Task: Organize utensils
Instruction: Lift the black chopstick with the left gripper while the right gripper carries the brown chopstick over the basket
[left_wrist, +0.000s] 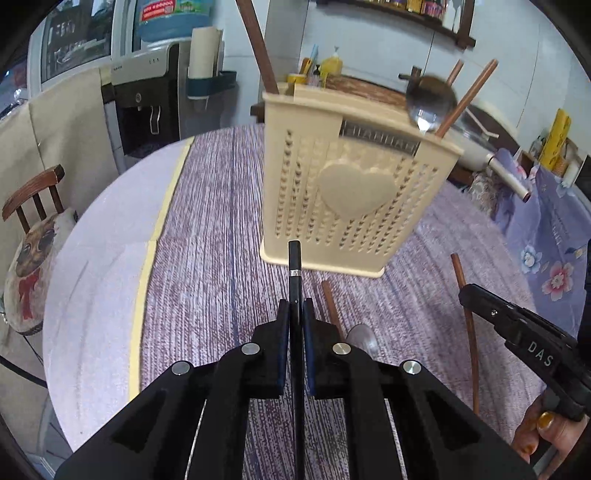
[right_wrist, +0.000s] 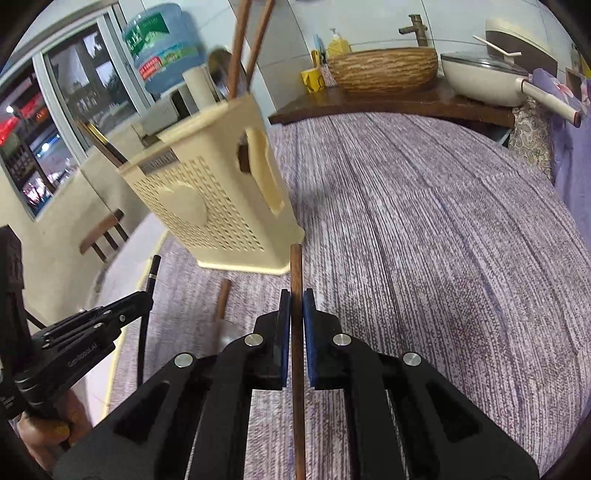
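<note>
A cream utensil holder (left_wrist: 351, 184) with a heart on its front stands on the purple tablecloth; it also shows in the right wrist view (right_wrist: 210, 192). Brown chopsticks (left_wrist: 467, 98) and a metal spoon (left_wrist: 430, 101) stick out of it. My left gripper (left_wrist: 295, 314) is shut on a black chopstick (left_wrist: 294, 266), pointing at the holder's base. My right gripper (right_wrist: 294, 306) is shut on a brown chopstick (right_wrist: 295, 273) near the holder's right corner. A spoon with a brown handle (left_wrist: 332, 306) lies on the cloth between the grippers.
The round table (right_wrist: 424, 221) has a yellow-edged cloth (left_wrist: 159, 221). A wooden chair (left_wrist: 33, 195) stands at the left. A water dispenser (left_wrist: 147, 96), a woven basket (right_wrist: 384, 68) and a white pan (right_wrist: 487, 77) stand behind the table.
</note>
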